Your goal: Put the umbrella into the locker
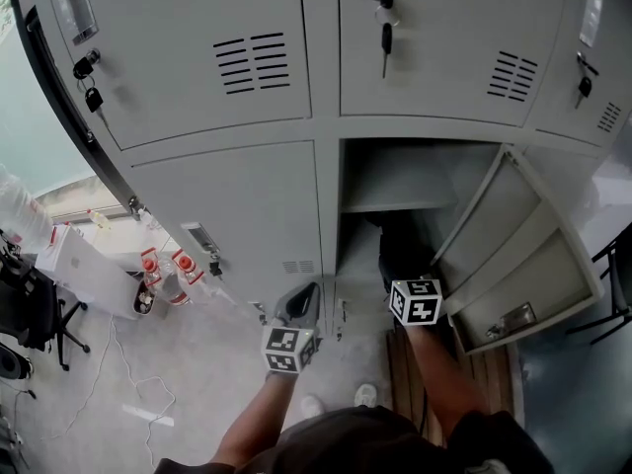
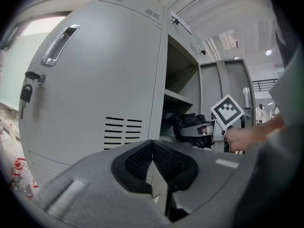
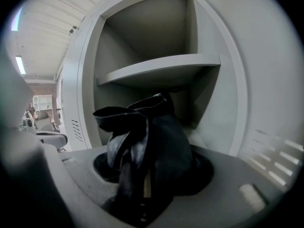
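Right gripper (image 3: 147, 186) clamps a black umbrella (image 3: 154, 137), folded, with its fabric bunched and creased, at the front edge of the open locker (image 1: 334, 215), under its shelf (image 3: 161, 68). Left gripper (image 2: 154, 167), fingers pressed together and empty, faces the closed door (image 2: 95, 94) alongside.

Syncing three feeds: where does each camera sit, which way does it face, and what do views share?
Head view: on the person's head, looking steeply down the lockers; both forearms, left gripper, right gripper show.
Left gripper view: rides the left gripper, faces a closed door; jaws together, empty.
Right gripper view: rides the right gripper, faces the open locker; jaws hold the umbrella.
All share the open locker.
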`<state>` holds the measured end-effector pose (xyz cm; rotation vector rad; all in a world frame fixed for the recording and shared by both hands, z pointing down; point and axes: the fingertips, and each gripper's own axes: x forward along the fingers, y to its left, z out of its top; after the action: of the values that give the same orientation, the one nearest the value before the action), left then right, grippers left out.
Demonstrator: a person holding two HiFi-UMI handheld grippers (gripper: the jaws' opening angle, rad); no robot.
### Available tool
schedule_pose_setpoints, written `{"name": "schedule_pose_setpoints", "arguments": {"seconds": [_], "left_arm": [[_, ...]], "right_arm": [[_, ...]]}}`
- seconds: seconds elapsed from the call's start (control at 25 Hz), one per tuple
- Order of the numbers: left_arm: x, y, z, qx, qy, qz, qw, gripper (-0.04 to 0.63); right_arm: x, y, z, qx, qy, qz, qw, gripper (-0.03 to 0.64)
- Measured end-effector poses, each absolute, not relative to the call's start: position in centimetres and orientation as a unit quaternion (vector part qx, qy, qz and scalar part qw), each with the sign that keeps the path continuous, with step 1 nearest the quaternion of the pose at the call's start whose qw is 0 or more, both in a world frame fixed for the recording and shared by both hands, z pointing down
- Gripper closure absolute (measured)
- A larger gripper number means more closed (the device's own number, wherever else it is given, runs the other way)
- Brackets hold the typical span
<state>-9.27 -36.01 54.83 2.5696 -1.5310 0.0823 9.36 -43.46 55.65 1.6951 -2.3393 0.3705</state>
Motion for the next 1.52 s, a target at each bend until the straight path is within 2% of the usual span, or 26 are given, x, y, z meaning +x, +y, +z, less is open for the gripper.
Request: {"name": "schedule_pose_setpoints", "arguments": {"seconds": [0.52,1.52], "left_arm": [[-8.3,-36.6,54.6,0.858,-0.508,0.03,0.07,0.589],[-7.7,-36.7,55.1,0.859,-0.506,0.04,0.069,0.589]], "right_arm": [[9.1,-47.7,56.3,0.583,-0.789,0.131,0.14,0.371],[9.9,-53.1,60.8,0.607,-0.735,0.169,0.25,0.368]]}}
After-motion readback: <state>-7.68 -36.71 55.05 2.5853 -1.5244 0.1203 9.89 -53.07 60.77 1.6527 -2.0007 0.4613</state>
